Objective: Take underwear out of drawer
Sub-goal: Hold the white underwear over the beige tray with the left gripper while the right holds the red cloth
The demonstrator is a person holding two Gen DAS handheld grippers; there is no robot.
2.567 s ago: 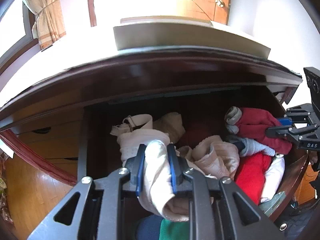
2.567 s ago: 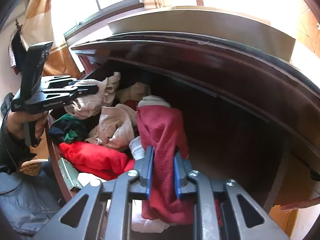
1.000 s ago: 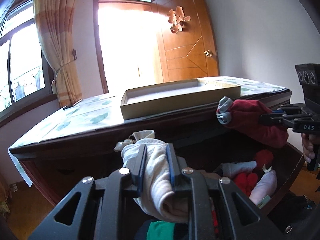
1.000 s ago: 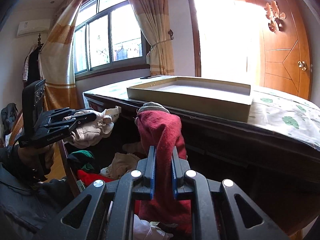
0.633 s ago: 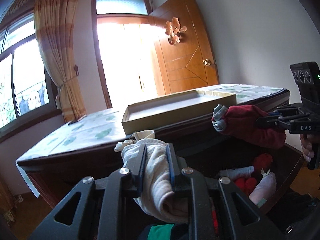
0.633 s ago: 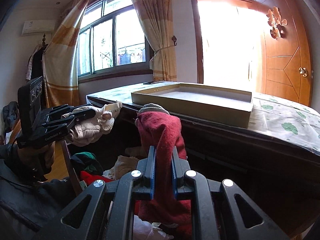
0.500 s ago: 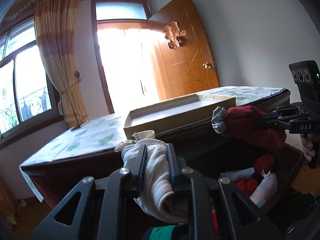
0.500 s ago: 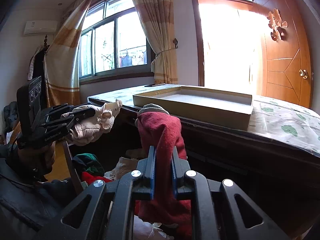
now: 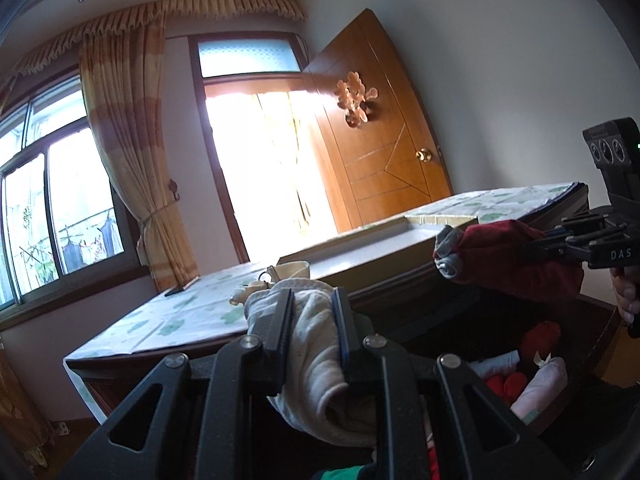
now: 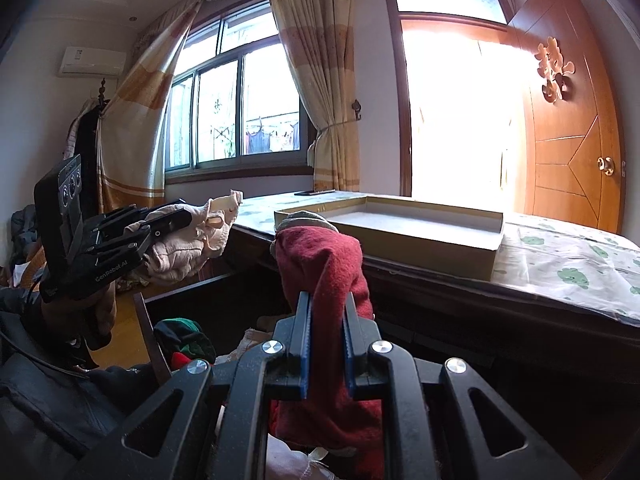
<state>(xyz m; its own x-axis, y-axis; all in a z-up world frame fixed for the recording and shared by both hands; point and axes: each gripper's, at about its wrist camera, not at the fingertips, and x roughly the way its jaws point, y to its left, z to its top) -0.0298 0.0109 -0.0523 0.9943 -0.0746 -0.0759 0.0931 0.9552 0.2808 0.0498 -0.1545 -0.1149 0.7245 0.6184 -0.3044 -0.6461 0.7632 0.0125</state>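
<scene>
Behind the open drawer (image 9: 592, 344) stands a desk (image 10: 560, 264) bearing a shallow box (image 10: 400, 220). Above the drawer, left gripper (image 9: 310, 320) pinches cream underwear (image 9: 316, 344); right gripper (image 10: 326, 320) clamps red underwear (image 10: 324, 264).

Both wrist cams close behind their tongs, facing level over the cloth-covered dark wooden tabletop (image 9: 192, 316) (image 10: 568, 268); both share shallow beige cardboard tray (image 9: 372, 248) (image 10: 400, 220) & orange wooden door (image 9: 384, 152) (image 10: 576, 128).

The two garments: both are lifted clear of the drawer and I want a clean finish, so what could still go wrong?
1. The red garment hangs well below the right gripper; its tail could snag on the drawer edge.
2. The cream garment is bunched in the left gripper, with a strap dangling loose, so it might slip or catch.
</scene>
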